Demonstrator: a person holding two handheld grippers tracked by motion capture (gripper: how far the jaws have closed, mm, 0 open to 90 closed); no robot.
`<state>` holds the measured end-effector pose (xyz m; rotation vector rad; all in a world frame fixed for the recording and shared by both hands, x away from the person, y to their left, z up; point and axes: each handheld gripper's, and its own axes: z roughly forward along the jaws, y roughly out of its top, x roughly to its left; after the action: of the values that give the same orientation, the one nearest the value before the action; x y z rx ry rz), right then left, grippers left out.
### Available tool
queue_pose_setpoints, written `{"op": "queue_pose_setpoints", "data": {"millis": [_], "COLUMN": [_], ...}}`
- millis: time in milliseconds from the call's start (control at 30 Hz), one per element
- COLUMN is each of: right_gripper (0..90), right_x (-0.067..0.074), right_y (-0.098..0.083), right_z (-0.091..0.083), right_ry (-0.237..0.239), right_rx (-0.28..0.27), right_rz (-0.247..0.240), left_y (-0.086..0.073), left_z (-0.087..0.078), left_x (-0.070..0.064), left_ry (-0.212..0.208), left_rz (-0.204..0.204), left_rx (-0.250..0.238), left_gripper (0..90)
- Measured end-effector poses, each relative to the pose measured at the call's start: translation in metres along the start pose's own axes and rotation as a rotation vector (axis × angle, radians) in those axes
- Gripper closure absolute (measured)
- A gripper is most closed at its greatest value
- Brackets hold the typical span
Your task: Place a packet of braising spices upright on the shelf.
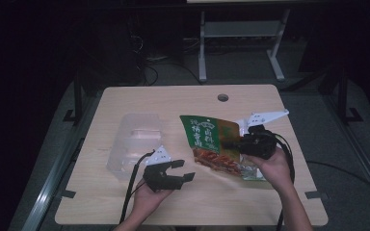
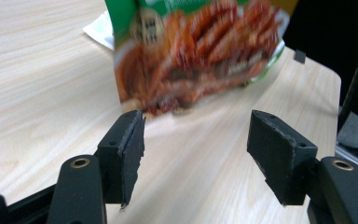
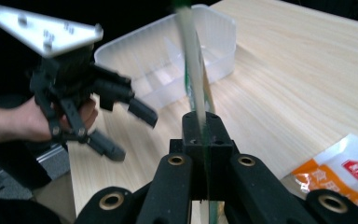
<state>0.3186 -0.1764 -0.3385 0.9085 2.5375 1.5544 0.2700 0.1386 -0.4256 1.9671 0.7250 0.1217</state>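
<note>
A green snack bag (image 1: 211, 140) printed with red-brown food is held up off the wooden table (image 1: 173, 207), right of centre. My right gripper (image 1: 232, 143) is shut on its right edge; in the right gripper view the bag (image 3: 193, 70) stands edge-on out of the shut jaws (image 3: 205, 126). My left gripper (image 1: 187, 170) is open and holds nothing, near the table's front and just left of the bag's lower corner. In the left gripper view the bag (image 2: 200, 51) hangs beyond the open jaws (image 2: 196, 135). The right gripper view shows the left gripper (image 3: 133, 134) farther off.
A clear plastic container (image 1: 135, 144) with dividers stands on the table's left half, seen also as the container (image 3: 168, 60) behind the left gripper. An orange and white packet (image 3: 345, 177) lies flat under the right hand. A round cable hole (image 1: 223, 97) is at the table's back.
</note>
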Motion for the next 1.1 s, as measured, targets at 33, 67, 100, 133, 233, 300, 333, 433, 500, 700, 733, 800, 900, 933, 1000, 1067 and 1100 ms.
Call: {"op": "queue_pose_setpoints", "data": {"millis": [33, 67, 100, 133, 233, 300, 333, 433, 500, 700, 733, 800, 900, 933, 1000, 1067, 1100], "right_gripper": [89.7, 89.7, 89.7, 89.7, 89.7, 89.7, 89.7, 89.7, 89.7, 89.7, 89.7, 89.7, 89.7, 89.7, 89.7, 89.7, 89.7], "right_x": [0.000, 0.000, 0.000, 0.001, 0.003, 0.004, 0.004, 0.005, 0.006, 0.007, 0.007, 0.006, 0.005, 0.005, 0.005, 0.004, 0.004], "right_y": [0.002, 0.005, 0.008, 0.013, 0.019, 0.025, 0.028, 0.037, 0.044, 0.059, 0.061, 0.064, 0.068, 0.069, 0.072, 0.076, 0.076], "right_z": [0.000, 0.000, 0.000, 0.002, 0.005, 0.009, 0.011, 0.015, 0.016, 0.017, 0.017, 0.018, 0.020, 0.022, 0.023, 0.025, 0.025], "right_ry": [-0.001, 0.000, 0.004, -0.004, -0.021, -0.030, -0.034, -0.038, -0.036, -0.041, -0.038, -0.036, -0.026, -0.026, -0.025, -0.020, -0.020], "right_rx": [-0.003, -0.007, -0.007, -0.007, 0.003, 0.013, 0.017, 0.027, 0.031, 0.026, 0.023, 0.017, 0.029, 0.032, 0.036, 0.035, 0.035], "right_rz": [0.002, 0.002, 0.003, 0.003, -0.009, -0.009, -0.010, -0.015, -0.023, -0.042, -0.037, -0.041, -0.033, -0.037, -0.041, -0.038, -0.038], "left_y": [-0.003, -0.005, -0.007, -0.009, -0.010, -0.009, -0.009, -0.009, -0.010, -0.011, -0.011, -0.012, -0.011, -0.011, -0.012, -0.012, -0.013], "left_z": [-0.001, -0.002, -0.004, -0.004, -0.007, -0.009, -0.010, -0.011, -0.011, -0.011, -0.011, -0.010, -0.009, -0.008, -0.008, -0.008, -0.007], "left_x": [-0.001, -0.003, -0.005, -0.008, -0.014, -0.016, -0.018, -0.018, -0.018, -0.018, -0.017, -0.017, -0.018, -0.019, -0.019, -0.020, -0.020], "left_ry": [-0.002, -0.006, -0.001, 0.006, 0.005, -0.001, -0.003, -0.010, -0.014, -0.018, -0.017, -0.017, -0.015, -0.018, -0.022, -0.027, -0.027], "left_rz": [0.009, 0.008, 0.025, 0.041, 0.082, 0.098, 0.099, 0.119, 0.120, 0.121, 0.121, 0.117, 0.130, 0.129, 0.140, 0.137, 0.137], "left_rx": [0.000, -0.004, -0.001, 0.004, 0.008, 0.002, -0.005, 0.011, 0.013, 0.006, 0.007, 0.009, 0.018, 0.014, 0.026, 0.025, 0.025], "left_gripper": [34.0, 33.3, 32.7, 30.7, 29.5, 29.1, 28.6, 27.7, 26.7, 26.0, 26.0, 25.9, 25.7, 25.6, 25.6, 25.5, 25.5]}}
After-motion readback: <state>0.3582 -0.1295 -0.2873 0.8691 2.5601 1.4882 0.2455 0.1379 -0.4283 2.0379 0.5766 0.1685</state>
